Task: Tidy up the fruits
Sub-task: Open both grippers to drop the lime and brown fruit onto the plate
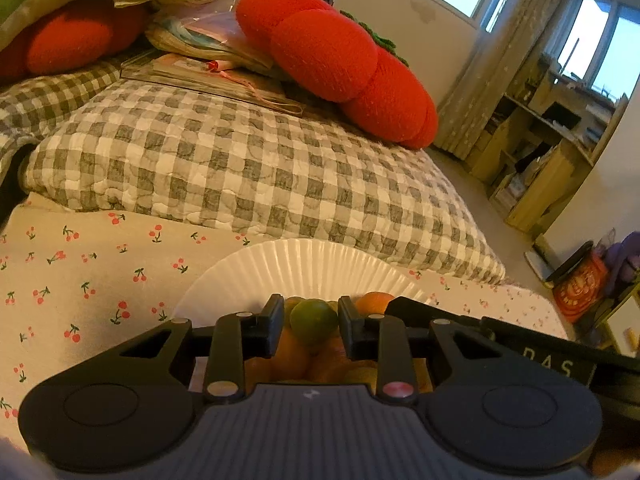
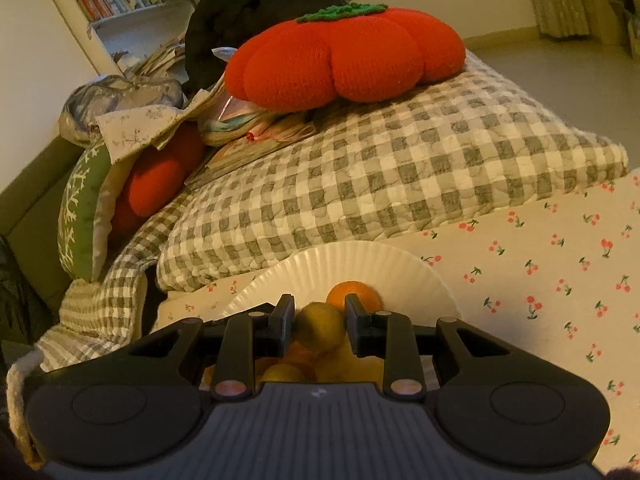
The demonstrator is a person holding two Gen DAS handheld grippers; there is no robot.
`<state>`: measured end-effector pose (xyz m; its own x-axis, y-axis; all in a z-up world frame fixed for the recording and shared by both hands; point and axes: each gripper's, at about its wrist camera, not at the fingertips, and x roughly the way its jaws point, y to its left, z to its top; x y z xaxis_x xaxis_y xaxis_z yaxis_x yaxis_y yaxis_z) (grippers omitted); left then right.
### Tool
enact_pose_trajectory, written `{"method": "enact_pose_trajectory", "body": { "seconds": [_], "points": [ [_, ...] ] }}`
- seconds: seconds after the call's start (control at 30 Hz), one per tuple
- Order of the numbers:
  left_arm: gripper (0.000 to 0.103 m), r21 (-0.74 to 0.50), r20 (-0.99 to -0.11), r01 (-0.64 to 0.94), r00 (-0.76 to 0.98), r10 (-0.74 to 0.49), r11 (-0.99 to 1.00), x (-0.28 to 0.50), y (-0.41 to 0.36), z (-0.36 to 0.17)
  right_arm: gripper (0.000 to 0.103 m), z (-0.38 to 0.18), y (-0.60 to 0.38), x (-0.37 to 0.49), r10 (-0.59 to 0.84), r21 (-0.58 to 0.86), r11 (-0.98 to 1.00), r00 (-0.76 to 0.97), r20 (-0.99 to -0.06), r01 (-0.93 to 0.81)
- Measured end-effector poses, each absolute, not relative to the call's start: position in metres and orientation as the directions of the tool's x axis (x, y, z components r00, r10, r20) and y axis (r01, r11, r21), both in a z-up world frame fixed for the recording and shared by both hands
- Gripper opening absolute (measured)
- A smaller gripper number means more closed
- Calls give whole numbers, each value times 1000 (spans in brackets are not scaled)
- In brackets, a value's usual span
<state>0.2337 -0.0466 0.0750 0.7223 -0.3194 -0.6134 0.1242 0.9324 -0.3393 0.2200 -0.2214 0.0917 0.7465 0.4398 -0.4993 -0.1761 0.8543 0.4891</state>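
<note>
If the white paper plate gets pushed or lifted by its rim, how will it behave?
The paper plate looks thin and fluted, so it will probably flex. Lying on the soft cherry-print sheet, it may slide or tilt, and the round fruits would likely roll.

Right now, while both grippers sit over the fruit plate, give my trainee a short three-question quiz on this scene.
1. True or false: the left gripper is shut on a green fruit.
2. What does the white paper plate rest on? A) checked quilt B) cherry-print sheet C) bare floor
3. Fill in: the right gripper grips a ____ fruit.

Key: 1 true. 2 B, the cherry-print sheet. 3 yellow-green.
</note>
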Motion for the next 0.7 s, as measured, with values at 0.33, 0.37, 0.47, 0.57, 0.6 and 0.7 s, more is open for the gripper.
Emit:
{"method": "enact_pose_trajectory", "body": {
  "seconds": [0.33,0.37,0.47,0.57,0.6,0.7],
  "points": [
    [22,-391,-598,116,722,-348,913,221,-29,84,28,97,-213,214,414,459,873,753,-512,-167],
    [23,-387,-597,116,724,-345,915,218,-28,86,29,99,-212,212,407,448,878,757,-511,-169],
    [28,-353,-606,107,730,-315,929,209,-27,90,31,102,-206,206,392,418,891,765,-511,-178],
    [34,-298,-638,90,722,-268,950,200,-30,89,31,104,-198,199,373,384,905,773,-513,-182],
    [35,-287,-640,86,724,-258,954,197,-31,90,31,105,-196,196,365,374,910,777,-514,-180],
    [40,-246,-641,65,737,-213,967,186,-30,93,33,110,-191,185,327,323,930,791,-517,-174]
  ]
}}
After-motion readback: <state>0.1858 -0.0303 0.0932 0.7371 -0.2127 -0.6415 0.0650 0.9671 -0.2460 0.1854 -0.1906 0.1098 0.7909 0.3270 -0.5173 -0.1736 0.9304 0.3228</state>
